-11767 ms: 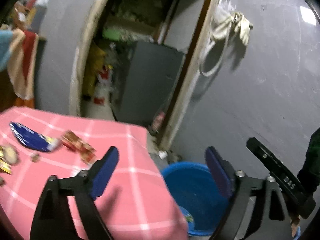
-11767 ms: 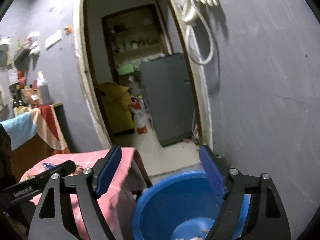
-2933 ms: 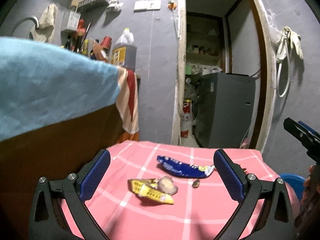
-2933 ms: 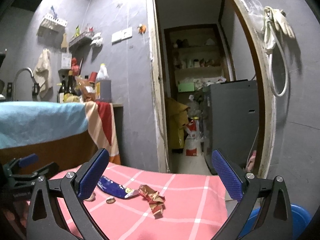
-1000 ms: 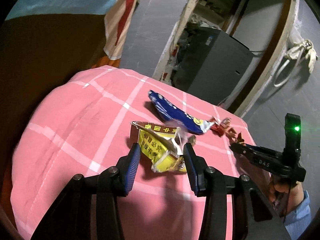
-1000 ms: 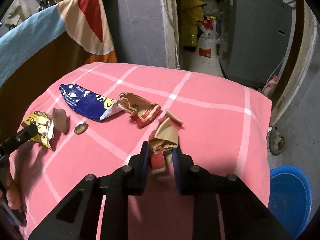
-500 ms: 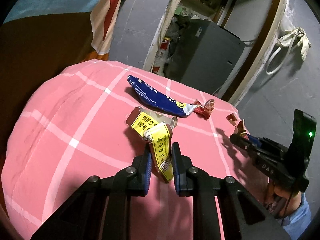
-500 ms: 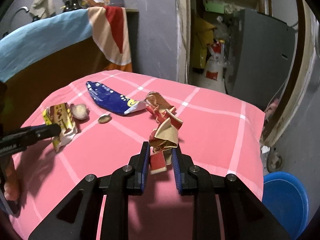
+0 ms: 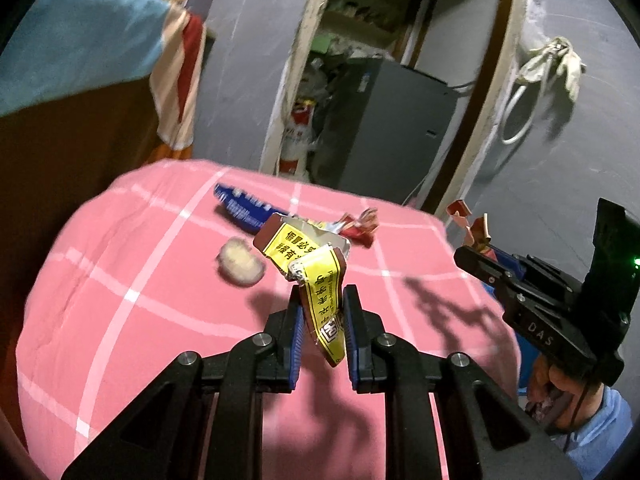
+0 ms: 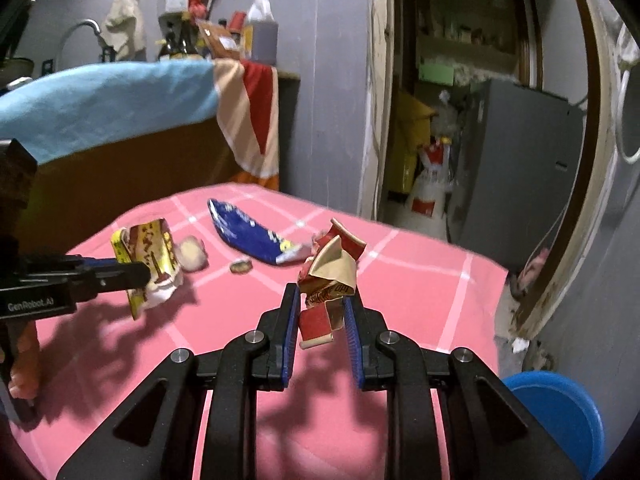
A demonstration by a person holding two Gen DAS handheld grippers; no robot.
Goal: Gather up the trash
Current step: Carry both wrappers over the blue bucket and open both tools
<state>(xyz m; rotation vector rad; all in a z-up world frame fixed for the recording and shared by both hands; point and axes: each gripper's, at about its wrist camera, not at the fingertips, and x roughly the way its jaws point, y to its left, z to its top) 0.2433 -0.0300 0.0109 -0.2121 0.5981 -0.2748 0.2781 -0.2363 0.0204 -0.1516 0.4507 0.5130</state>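
Both grippers nearly closed, each pinching one wrapper clear of the pink table [image 10: 420, 312] for carrying to the blue bucket [image 10: 560, 408] beside it: left gripper [image 9: 323, 320] on yellow wrapper [image 9: 320, 280], right gripper [image 10: 322, 316] on red-brown wrapper [image 10: 328, 276].

Black left gripper [image 9: 323, 312], blue ribbed pads, silver screws; right gripper [image 10: 322, 309] matches, "DAS" lettering, green light, light-blue sleeve [image 9: 596, 428].
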